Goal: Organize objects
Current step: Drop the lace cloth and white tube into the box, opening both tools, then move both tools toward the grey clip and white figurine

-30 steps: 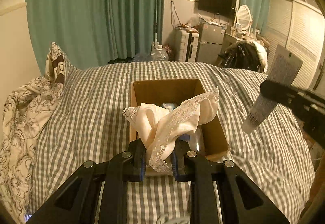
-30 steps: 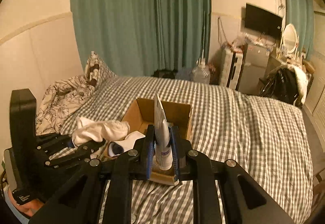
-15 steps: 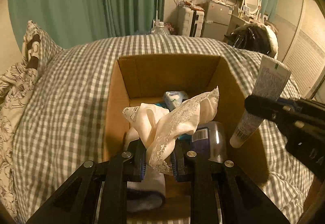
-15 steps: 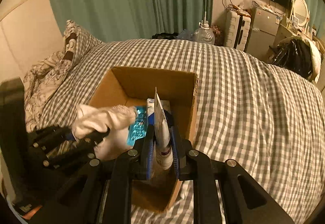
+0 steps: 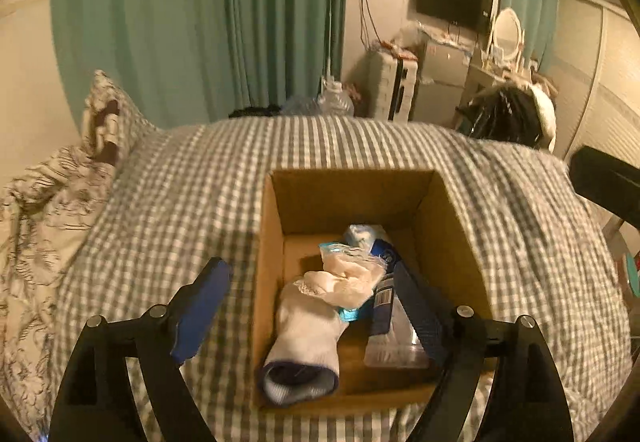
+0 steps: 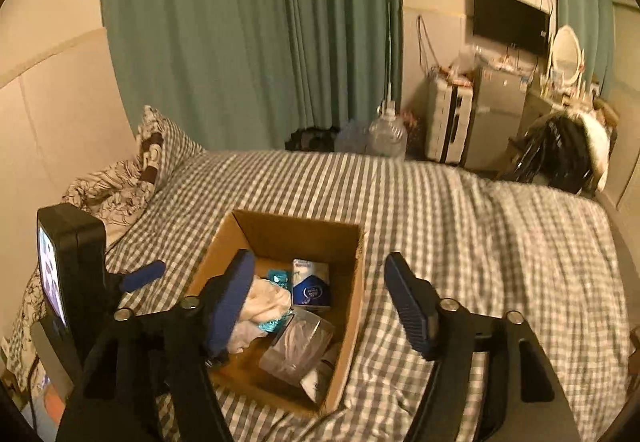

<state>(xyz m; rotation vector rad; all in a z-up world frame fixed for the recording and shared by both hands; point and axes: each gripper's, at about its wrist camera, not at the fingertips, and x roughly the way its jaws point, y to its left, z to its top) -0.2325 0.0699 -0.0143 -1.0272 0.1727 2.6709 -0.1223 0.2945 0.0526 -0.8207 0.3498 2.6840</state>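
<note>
An open cardboard box (image 5: 448, 226) (image 6: 356, 282) sits on the checked bed. Inside lie a cream lace cloth (image 5: 348, 280) (image 6: 266, 300), a white sock (image 5: 308, 338), a blue packet (image 6: 311, 286), a teal wrapper (image 6: 279, 276) and a clear bottle (image 6: 298, 346) with the white tube's end (image 6: 320, 380) beside it. My left gripper (image 5: 308, 310) is open and empty above the box's near left side. My right gripper (image 6: 320, 302) is open and empty above the box. The left gripper's body (image 6: 72, 282) shows at the left of the right wrist view.
A grey checked duvet (image 5: 180, 193) covers the bed. A patterned pillow and blanket (image 5: 52, 193) lie at the left. Green curtains (image 5: 200, 21), a water jug (image 6: 386, 137), cabinets (image 6: 472, 117) and a dark chair (image 6: 560, 149) stand beyond the bed.
Both grippers have opened and pulled back from the box. The lace cloth left the left gripper and the white tube left the right gripper; both now lie in the box.
</note>
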